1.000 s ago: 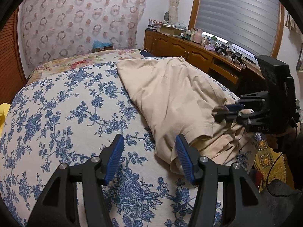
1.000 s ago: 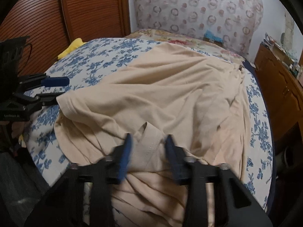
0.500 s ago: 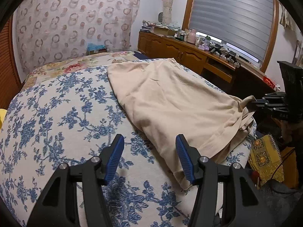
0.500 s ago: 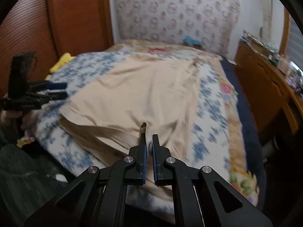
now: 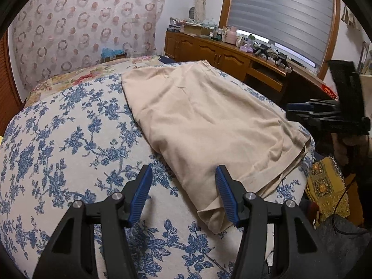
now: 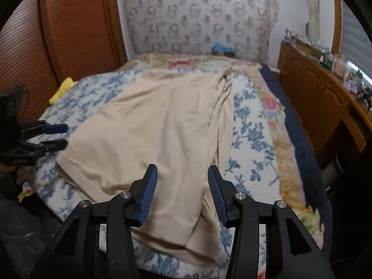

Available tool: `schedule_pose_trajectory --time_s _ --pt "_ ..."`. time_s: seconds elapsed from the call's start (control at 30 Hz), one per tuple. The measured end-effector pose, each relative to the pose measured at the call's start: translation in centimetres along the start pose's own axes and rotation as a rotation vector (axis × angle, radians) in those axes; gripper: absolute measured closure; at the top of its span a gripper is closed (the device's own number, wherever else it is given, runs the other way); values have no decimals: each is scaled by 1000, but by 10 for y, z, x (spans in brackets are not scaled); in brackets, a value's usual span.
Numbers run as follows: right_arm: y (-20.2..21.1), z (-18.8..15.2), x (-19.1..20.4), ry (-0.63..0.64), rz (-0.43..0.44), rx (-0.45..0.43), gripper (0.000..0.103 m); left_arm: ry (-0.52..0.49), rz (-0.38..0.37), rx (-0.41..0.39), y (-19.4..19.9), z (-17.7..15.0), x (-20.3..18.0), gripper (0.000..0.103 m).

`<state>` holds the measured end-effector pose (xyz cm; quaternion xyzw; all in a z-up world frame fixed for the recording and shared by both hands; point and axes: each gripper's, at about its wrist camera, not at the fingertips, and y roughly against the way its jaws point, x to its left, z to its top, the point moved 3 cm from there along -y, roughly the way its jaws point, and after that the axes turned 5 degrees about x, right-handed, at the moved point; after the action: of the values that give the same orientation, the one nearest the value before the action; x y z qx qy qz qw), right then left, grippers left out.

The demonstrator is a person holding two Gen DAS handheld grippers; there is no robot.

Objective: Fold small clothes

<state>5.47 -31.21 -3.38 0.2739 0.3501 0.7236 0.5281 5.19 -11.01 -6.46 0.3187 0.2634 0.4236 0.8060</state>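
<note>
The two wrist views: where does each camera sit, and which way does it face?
Left wrist: on the left hand-held gripper, open, over the bed's near edge, facing the window side; the right hand-held gripper shows.
Right wrist: on the right hand-held gripper, open, facing the patterned curtain; the left one shows.
Shared: the beige garment and bed.

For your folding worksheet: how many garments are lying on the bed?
1: a beige garment spread over the blue floral bedspread, its near edge below the open right gripper, beside the open left gripper. More may lie outside the views.
</note>
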Motion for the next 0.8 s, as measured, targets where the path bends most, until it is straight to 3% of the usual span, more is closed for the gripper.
schedule_pose_trajectory --time_s 0.23,0.3,0.37,0.57,0.8 --pt "-26 -12 -11 -43 37 51 59 6 -20 59 -8 -13 -5 47" --pt "-26 -14 -11 -37 49 54 72 13 -31 72 -9 -17 -6 47" --pt "-24 -15 -7 -21 68 43 95 24 -42 74 -9 -20 -6 47" --pt "6 -13 -8 -15 -11 -35 98 26 -71 73 -5 -24 -11 47" --pt "5 -24 -17 -54 -11 -4 98 16 -82 73 -4 -26 -17 48"
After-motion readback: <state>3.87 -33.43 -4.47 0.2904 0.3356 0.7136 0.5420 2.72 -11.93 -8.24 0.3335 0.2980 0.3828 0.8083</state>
